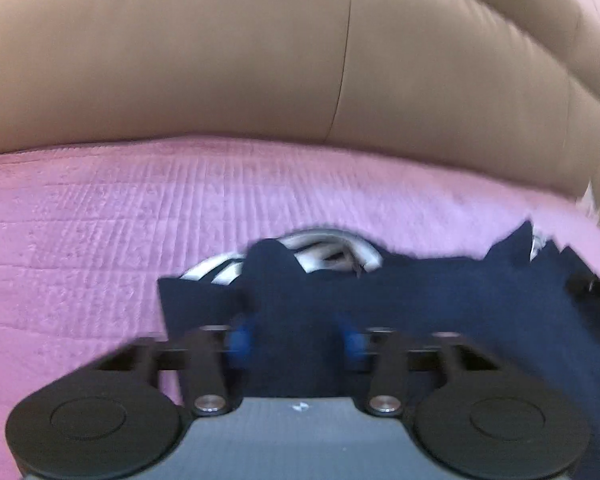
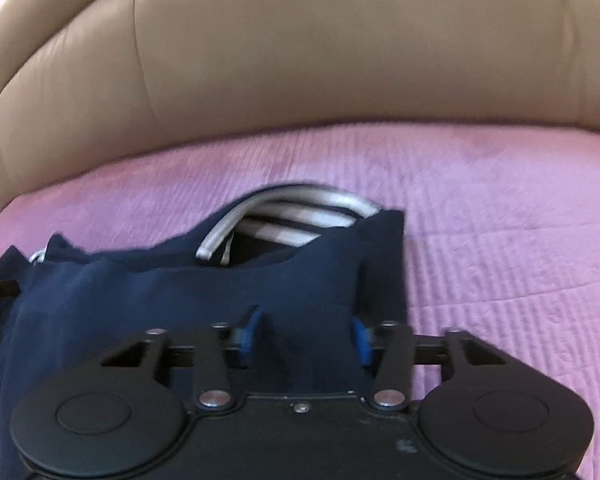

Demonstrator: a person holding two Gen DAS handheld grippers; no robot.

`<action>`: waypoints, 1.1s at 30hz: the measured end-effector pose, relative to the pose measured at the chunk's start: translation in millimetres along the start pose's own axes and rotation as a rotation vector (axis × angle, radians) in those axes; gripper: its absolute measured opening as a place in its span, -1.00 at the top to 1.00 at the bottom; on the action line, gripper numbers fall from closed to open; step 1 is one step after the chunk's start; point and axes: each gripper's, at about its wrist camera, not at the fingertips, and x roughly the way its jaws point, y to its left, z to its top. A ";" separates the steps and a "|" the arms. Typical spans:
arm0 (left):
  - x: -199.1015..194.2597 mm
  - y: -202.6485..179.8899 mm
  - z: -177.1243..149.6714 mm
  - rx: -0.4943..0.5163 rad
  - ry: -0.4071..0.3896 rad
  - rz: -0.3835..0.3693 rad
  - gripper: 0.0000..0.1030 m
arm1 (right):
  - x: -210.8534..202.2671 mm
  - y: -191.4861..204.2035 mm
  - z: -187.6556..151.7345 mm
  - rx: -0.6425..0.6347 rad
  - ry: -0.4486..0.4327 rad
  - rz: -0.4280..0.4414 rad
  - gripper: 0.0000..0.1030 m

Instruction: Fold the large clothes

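Jaws clamped on navy cloth in both views.

Left wrist view: left gripper (image 1: 296, 340) pinching a raised fold of the navy garment (image 1: 420, 304) between blue pads (image 1: 238, 340). Garment spread on the pink bedspread (image 1: 100, 220), white-striped collar (image 1: 332, 248) at the far edge, tan headboard (image 1: 180, 60) behind. Other gripper's tip visible at far right, on the same cloth. Heavy blur.

Right wrist view: right gripper (image 2: 304, 336) gripping a bunched ridge of garment (image 2: 140, 300) near its right edge, just below the collar (image 2: 284, 216). Bedspread (image 2: 500, 220) bare to the right.

Handling, judged: soft, light, limp knit; zero stiffness, sags and bunches between grips. Not fragile, low slip against rubber pads. Best hold at shoulder seams either side of collar, kept taut between grippers to stop mid-span droop.
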 end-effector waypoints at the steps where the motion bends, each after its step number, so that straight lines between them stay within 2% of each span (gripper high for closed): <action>1: 2.8 -2.3 2.5 -0.004 0.019 -0.006 0.74 | -4.2 4.0 -2.7 -0.006 -0.018 -0.011 0.62; 3: -6.0 -11.1 6.0 -0.001 -0.019 0.011 0.75 | -17.1 16.9 -7.1 -0.060 -0.070 -0.047 0.65; 4: -15.5 -14.9 7.7 0.004 -0.064 0.011 0.75 | -25.0 23.6 -7.9 -0.091 -0.098 -0.056 0.66; 6: -42.0 -15.4 16.3 -0.026 -0.178 -0.027 0.75 | -45.8 38.8 -3.5 -0.161 -0.174 -0.075 0.66; 9: -67.0 -11.4 38.0 -0.082 -0.287 -0.059 0.74 | -68.3 53.7 16.0 -0.222 -0.293 -0.102 0.68; 12: -59.2 -9.2 54.1 -0.095 -0.332 -0.003 0.74 | -61.8 57.5 43.1 -0.228 -0.363 -0.141 0.68; 14: -28.5 -0.1 57.4 -0.128 -0.294 0.066 0.74 | -31.3 51.3 56.9 -0.192 -0.331 -0.178 0.68; 15: -11.6 4.5 55.5 -0.141 -0.267 0.092 0.74 | -9.7 46.8 59.8 -0.174 -0.284 -0.191 0.68; 16: 11.1 11.6 50.3 -0.161 -0.210 0.090 0.74 | 13.5 41.0 60.4 -0.146 -0.216 -0.195 0.68; 19: 55.7 19.8 25.7 -0.174 -0.075 0.158 0.74 | 74.6 26.7 47.1 -0.087 -0.009 -0.230 0.63; 20: 61.4 21.2 16.4 -0.175 -0.063 0.157 0.72 | 84.6 24.4 39.3 -0.088 0.006 -0.248 0.54; 22: 59.4 21.4 10.5 -0.165 -0.086 0.155 0.68 | 85.2 28.7 33.1 -0.116 -0.027 -0.276 0.48; 25: 55.9 22.2 21.2 -0.147 -0.060 0.169 0.63 | 87.3 30.6 38.3 -0.128 -0.002 -0.279 0.34; 26: 47.5 18.2 24.7 -0.131 -0.068 0.184 0.62 | 83.2 31.1 38.8 -0.129 0.010 -0.277 0.19; 28: 11.0 2.8 19.8 -0.097 -0.132 0.195 0.60 | 57.7 36.8 43.6 -0.114 0.010 -0.279 0.13; 29: -10.4 -3.6 18.4 -0.085 -0.168 0.212 0.55 | 33.6 45.0 45.9 -0.112 -0.025 -0.262 0.01; 30: -30.1 -9.8 14.8 -0.087 -0.183 0.237 0.61 | 11.2 53.9 44.8 -0.123 -0.059 -0.232 -0.36; 32: -63.9 -21.8 -0.1 -0.134 -0.177 0.233 0.61 | -34.5 82.0 36.8 -0.162 -0.119 -0.130 -0.83; 33: -72.6 -25.6 -9.9 -0.163 -0.171 0.213 0.60 | -50.5 97.8 28.5 -0.176 -0.128 -0.076 -0.79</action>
